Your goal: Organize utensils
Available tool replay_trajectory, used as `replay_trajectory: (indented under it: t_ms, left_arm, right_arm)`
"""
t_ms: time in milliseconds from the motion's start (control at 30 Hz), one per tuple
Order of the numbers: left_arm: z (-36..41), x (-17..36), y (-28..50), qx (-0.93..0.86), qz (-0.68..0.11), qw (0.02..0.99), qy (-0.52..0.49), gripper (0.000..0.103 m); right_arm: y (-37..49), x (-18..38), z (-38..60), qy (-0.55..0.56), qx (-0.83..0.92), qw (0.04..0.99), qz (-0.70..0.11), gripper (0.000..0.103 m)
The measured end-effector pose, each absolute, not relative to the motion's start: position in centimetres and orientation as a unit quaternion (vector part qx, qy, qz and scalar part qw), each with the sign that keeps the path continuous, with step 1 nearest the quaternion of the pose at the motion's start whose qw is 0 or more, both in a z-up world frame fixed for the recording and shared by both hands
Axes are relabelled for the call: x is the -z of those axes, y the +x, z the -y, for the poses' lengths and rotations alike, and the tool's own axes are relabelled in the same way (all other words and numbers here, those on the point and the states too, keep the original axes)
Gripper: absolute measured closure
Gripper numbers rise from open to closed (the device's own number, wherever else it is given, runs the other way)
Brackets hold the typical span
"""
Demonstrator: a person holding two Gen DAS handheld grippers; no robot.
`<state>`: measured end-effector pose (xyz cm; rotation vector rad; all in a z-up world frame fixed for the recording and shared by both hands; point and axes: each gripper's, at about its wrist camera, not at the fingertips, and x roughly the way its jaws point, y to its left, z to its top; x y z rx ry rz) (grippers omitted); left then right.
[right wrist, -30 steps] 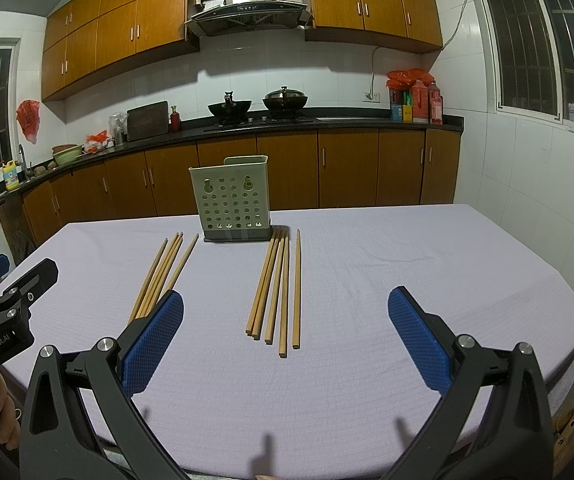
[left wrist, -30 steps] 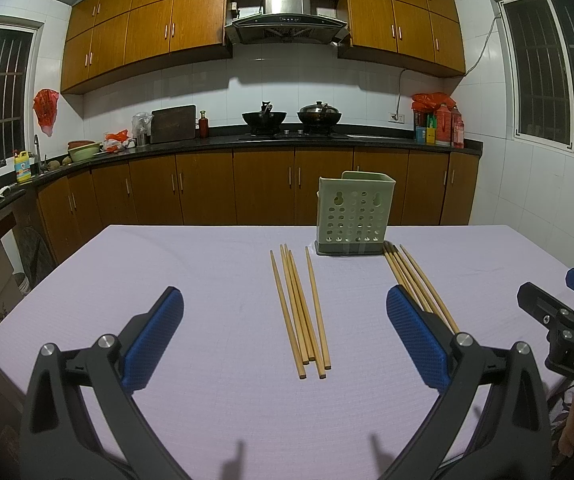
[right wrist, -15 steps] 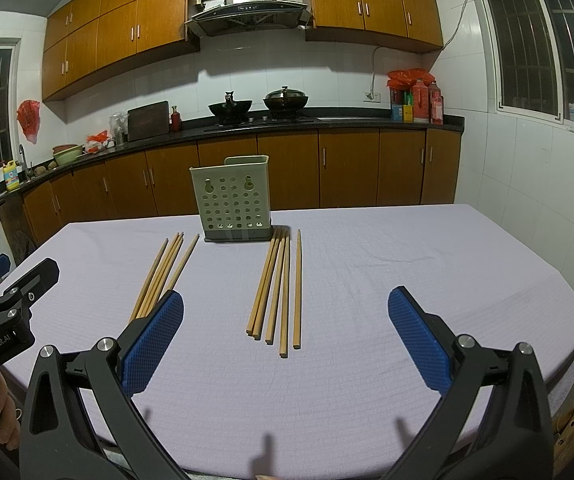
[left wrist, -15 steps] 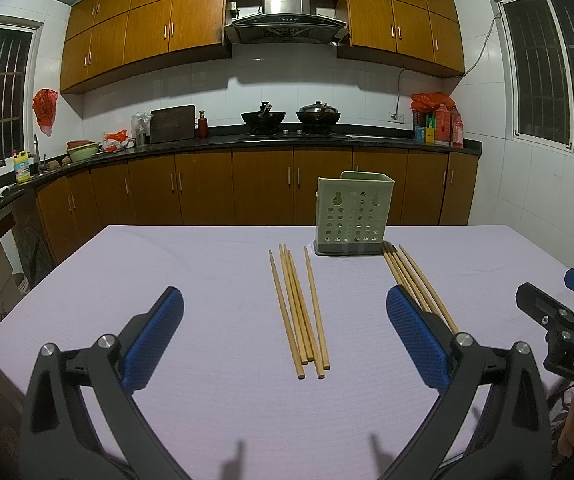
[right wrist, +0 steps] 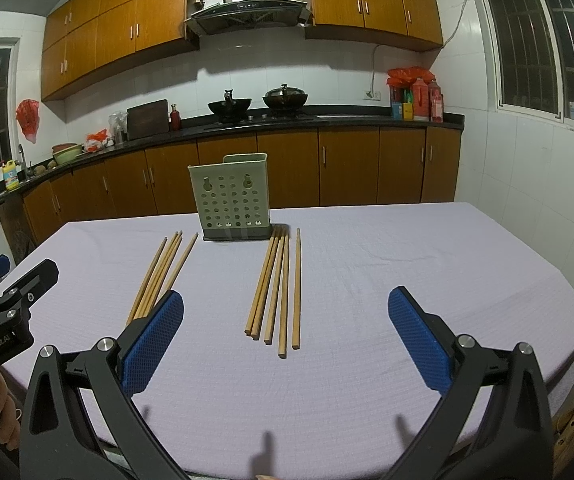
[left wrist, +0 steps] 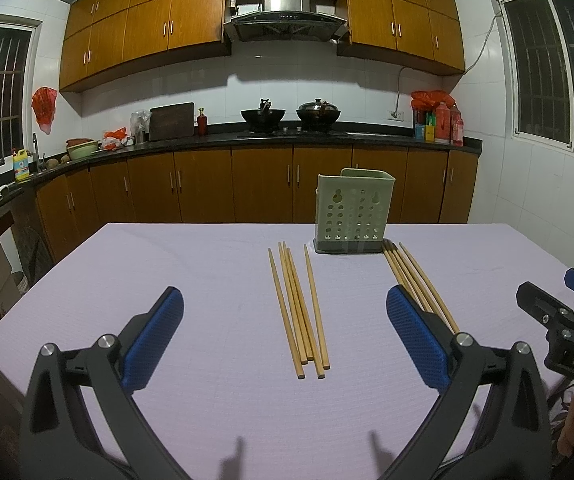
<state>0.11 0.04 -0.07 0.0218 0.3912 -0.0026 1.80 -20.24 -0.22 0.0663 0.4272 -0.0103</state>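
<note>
The left gripper (left wrist: 285, 338) hovered over the near part of the table (left wrist: 191, 264), its blue pads (left wrist: 153, 342) spread wide and nothing between them. The right gripper (right wrist: 285, 338) hung likewise, released and empty, above the table's near edge.

Directly ahead of the left gripper lay the left bundle of chopsticks (left wrist: 299, 308), five sticks as far as could be counted, packed side by side with their long axes running near to far and leaning slightly leftward at the far end. Their near ends sat staggered, well short of the pads.

Ahead of the right gripper lay the right bundle of chopsticks (right wrist: 277, 286), five sticks, also lengthwise near to far; the rightmost one lay a little apart from the other four. Its far tips reached just beside the right base corner of the holder.

The single pale green perforated utensil holder (right wrist: 231, 200) stood upright on the far half of the table, between the far ends of the two bundles.

Behind the table ran a dark kitchen counter (left wrist: 327, 138) carrying two woks (left wrist: 263, 116).
</note>
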Motion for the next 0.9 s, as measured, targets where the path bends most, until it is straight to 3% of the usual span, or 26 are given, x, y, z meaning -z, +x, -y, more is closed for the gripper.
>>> replay_trajectory:
  t_ms: [267,333,367,400,433,500,600,900]
  left_arm:
    - [-1.4,1.1,4.0,-0.001,-0.241,0.971,-0.006,0.004]
    - [-2.3,2.2,6.0,-0.006,-0.264,0.964,-0.019,0.004]
    - [-2.6,2.5,6.8,-0.008,-0.275,0.961,-0.023,0.004]
    - [-3.0,2.9,8.0,-0.005,-0.289,0.957,-0.029,0.007]
    - [-3.4,3.4,9.1,-0.001,-0.304,0.952,-0.036,0.01]
    - [-4.0,4.4,11.1,0.003,-0.331,0.943,-0.043,0.027]
    - [-4.2,6.0,13.8,0.016,-0.369,0.928,-0.045,0.042]
    - [-2.9,8.7,17.2,0.041,-0.421,0.906,-0.022,0.066]
  right_arm:
    - [5.3,1.6,21.9,0.056,0.008,0.965,-0.255,0.002]
    - [6.8,2.2,22.5,0.069,0.008,0.959,-0.276,0.009]
    - [7.9,2.7,22.8,0.073,0.007,0.953,-0.293,0.019]
    - [9.0,3.3,22.9,0.075,0.007,0.947,-0.312,0.031]
    - [10.2,3.9,23.0,0.078,0.006,0.941,-0.331,0.035]
    - [12.0,5.0,23.3,0.086,0.005,0.931,-0.354,0.053]
    - [14.9,6.9,23.6,0.102,-0.001,0.915,-0.391,0.067]
    - [17.2,8.7,23.6,0.089,-0.019,0.897,-0.432,0.082]
